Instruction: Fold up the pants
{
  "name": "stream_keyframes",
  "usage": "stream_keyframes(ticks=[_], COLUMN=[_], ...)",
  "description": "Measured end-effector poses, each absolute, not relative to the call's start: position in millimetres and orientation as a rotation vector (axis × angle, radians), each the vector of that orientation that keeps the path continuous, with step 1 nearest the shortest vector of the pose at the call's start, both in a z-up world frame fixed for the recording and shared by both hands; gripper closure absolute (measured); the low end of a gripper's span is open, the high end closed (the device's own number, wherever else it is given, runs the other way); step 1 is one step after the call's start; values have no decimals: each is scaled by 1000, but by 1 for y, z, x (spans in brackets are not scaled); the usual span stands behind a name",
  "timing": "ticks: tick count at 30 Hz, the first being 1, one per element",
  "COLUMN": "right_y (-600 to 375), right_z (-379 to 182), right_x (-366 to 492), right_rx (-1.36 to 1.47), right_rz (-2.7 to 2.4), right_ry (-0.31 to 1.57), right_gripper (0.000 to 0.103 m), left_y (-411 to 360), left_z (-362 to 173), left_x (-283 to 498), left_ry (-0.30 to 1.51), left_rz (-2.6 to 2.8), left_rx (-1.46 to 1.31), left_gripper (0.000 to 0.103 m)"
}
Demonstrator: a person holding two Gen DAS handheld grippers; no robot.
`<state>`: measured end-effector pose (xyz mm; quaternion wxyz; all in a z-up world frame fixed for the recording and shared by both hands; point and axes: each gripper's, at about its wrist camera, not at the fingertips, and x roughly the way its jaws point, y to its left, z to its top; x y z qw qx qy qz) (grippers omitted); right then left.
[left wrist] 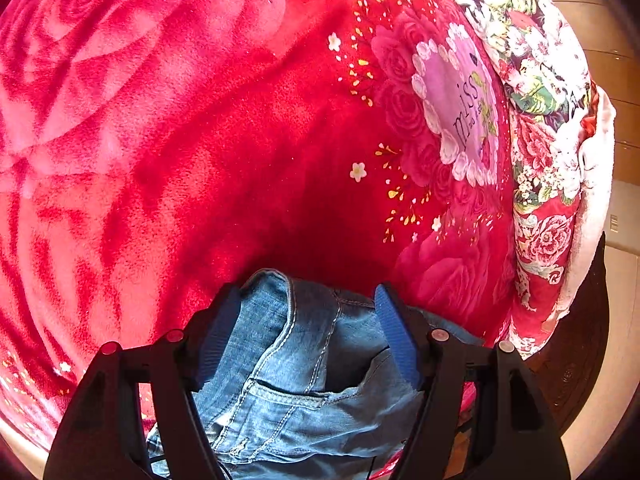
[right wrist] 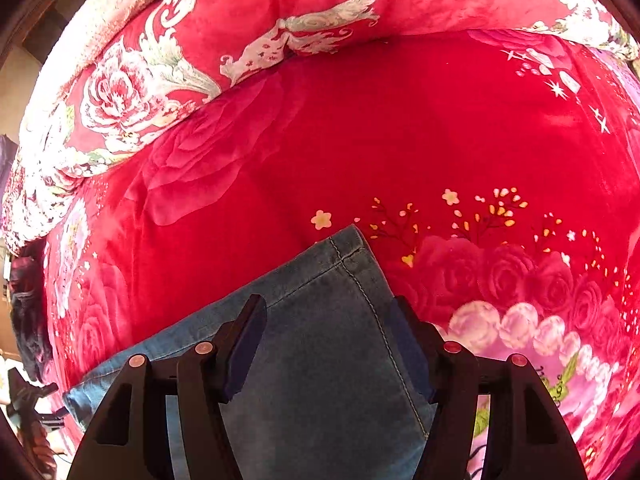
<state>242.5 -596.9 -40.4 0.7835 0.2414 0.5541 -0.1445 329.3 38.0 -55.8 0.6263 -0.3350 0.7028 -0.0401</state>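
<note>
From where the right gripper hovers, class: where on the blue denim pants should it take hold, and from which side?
Grip the stitched hem corner of the blue denim pants, coming from above. The leg lies flat on the red rose-printed plush blanket, so that free corner is probably the easiest edge to pinch. The right gripper is open, straddling the leg just short of the hem.

Black grippers [left wrist: 308, 300] with blue pads [left wrist: 396, 336], round rivets

There is one pair of jeans [left wrist: 304, 368]. There are two claws, a left claw [left wrist: 308, 320] and a right claw [right wrist: 328, 332], each with two fingers. One red blanket [left wrist: 200, 140] covers the bed. One flowery quilt [left wrist: 536, 92] lies at 2 o'clock in the left view.
</note>
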Motion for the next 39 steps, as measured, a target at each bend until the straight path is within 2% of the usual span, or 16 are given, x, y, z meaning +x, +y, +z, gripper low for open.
stream_keyframes(ticks=[3, 5, 6, 7, 8, 9, 10, 14, 16, 23, 29, 34, 39], right_y=[-591, -584, -580, -575, -572, -570, -569, -565, -564, -554, -537, -531, -522], right_z=[-57, -58, -57, -57, -56, -55, -53, -38, -24, 40, 82, 91, 43], right_x=[251, 251, 251, 250, 250, 250, 249, 235, 224, 162, 82, -14, -106], right_rx=[483, 428, 386, 348, 323, 317, 328, 363, 372, 398, 420, 492, 572], right_rz=[-317, -323, -326, -328, -332, -334, -333, -343, -343, -317, -276, -235, -247], right_ry=[1235, 1218, 1216, 1218, 1218, 1216, 1218, 1190, 1160, 1026, 928, 867, 915], right_gripper=[26, 29, 37, 44, 62, 92, 97, 97, 97, 97, 97, 97, 95], left_y=[25, 18, 16, 14, 12, 10, 9, 0, -2, 8, 18, 41, 57], left_z=[-57, -52, -50, -48, -47, -44, -39, -12, 7, 62, 87, 76, 15], left_x=[329, 327, 325, 324, 323, 321, 318, 301, 289, 229, 167, 104, 59], left_ry=[1616, 1607, 1600, 1598, 1599, 1588, 1569, 1461, 1387, 1176, 1055, 1055, 1217], left_rz=[-129, -176, -172, -165, -184, -178, -163, -166, -177, -205, -245, -278, -253], left_rx=[-693, -640, -608, -574, -562, -544, -518, -393, -331, -259, -285, -348, -434], left_gripper=[27, 30, 38, 67, 78, 79, 84, 91, 102, 102, 102, 102, 102])
